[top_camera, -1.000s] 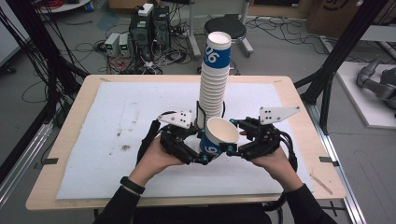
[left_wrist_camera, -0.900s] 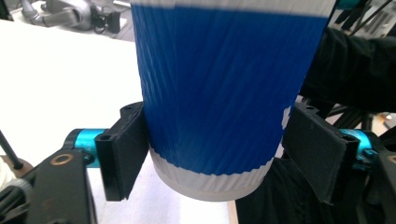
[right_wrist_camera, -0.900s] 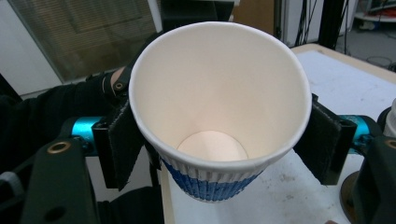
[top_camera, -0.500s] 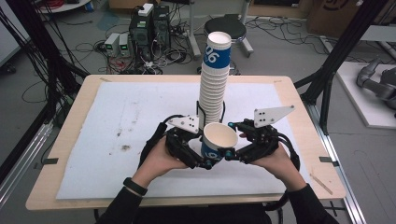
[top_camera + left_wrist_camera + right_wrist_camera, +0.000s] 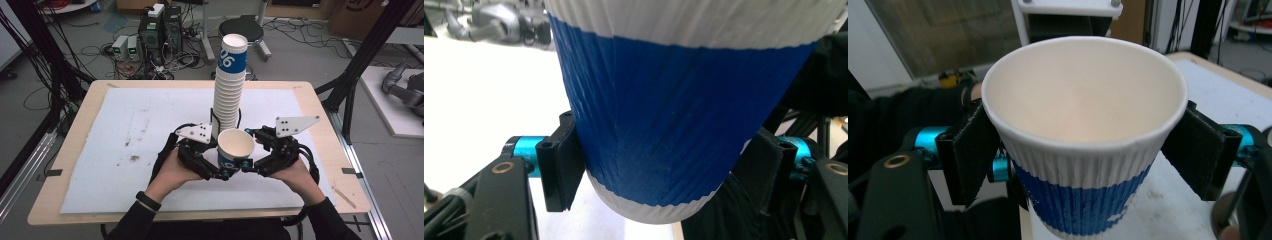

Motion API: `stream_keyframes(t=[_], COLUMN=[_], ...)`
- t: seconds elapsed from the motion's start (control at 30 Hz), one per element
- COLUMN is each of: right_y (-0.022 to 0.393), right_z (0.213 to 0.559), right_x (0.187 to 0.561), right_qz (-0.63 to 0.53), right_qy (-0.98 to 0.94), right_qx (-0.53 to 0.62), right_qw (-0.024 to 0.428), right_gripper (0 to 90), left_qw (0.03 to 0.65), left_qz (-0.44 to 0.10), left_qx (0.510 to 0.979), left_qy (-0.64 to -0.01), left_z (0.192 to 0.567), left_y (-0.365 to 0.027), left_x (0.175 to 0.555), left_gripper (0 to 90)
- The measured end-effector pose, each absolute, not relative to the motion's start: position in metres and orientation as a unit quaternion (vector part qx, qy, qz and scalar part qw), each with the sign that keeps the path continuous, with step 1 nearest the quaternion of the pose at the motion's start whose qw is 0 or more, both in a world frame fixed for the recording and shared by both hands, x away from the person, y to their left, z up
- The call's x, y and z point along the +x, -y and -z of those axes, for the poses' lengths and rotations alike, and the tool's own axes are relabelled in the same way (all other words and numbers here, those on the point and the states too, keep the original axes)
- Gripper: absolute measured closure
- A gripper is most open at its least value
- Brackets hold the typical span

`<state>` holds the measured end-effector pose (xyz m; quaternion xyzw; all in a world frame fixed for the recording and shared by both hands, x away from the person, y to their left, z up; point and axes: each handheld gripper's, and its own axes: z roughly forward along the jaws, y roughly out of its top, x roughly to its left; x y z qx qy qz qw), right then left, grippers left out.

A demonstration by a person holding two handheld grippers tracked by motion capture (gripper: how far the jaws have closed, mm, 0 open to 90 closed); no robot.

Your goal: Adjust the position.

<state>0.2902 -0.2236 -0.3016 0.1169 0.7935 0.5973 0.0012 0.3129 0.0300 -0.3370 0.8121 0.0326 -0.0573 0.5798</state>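
paper cup (image 5: 236, 150), white above with a blue band, is held upright between the two grippers just above the white mat (image 5: 115, 145), toward the near edge of the bench (image 5: 65, 150) and about midway along it.

left gripper (image 5: 220, 172): its jaws have just been closing and are clenched on the lower blue band of the cup. the left gripper view shows both pads (image 5: 561, 165) pressed against the ribbed wall near the base.

cup stack (image 5: 229, 85): a tall column of nested cups stands just behind the held cup, toward the middle of the bench, and leans slightly.

right gripper (image 5: 248, 165): its jaws have just been opening. the right gripper view shows the cup between the pads (image 5: 970, 150), which stand just off the wall below the rim, so this claw reads as released.

step in hand, as a judgement: a handover, the cup passing from the right gripper to the left.

next move, as a judgement: the right gripper backs clear of the rim without nudging it. the left gripper then carries the cup alone and needs a firm but gentle hold, because the thin paper wall can buckle. it also needs to keep clear of the leaning stack.
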Motion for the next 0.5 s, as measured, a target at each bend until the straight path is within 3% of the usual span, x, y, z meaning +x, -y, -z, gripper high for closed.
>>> stream_keyframes(t=[0.5], right_y=[0.2221], right_z=[0.3064], right_x=[0.2914], right_qz=[-0.637], right_qy=[-0.76], right_qx=[0.126], right_qw=[-0.014], right_gripper=[18.3], left_qw=[0.589], left_qz=[0.055], left_qx=[0.805], left_qy=[-0.036], left_z=[0.3358], left_y=[-0.0307], left_x=[0.3127], left_gripper=[29.0])
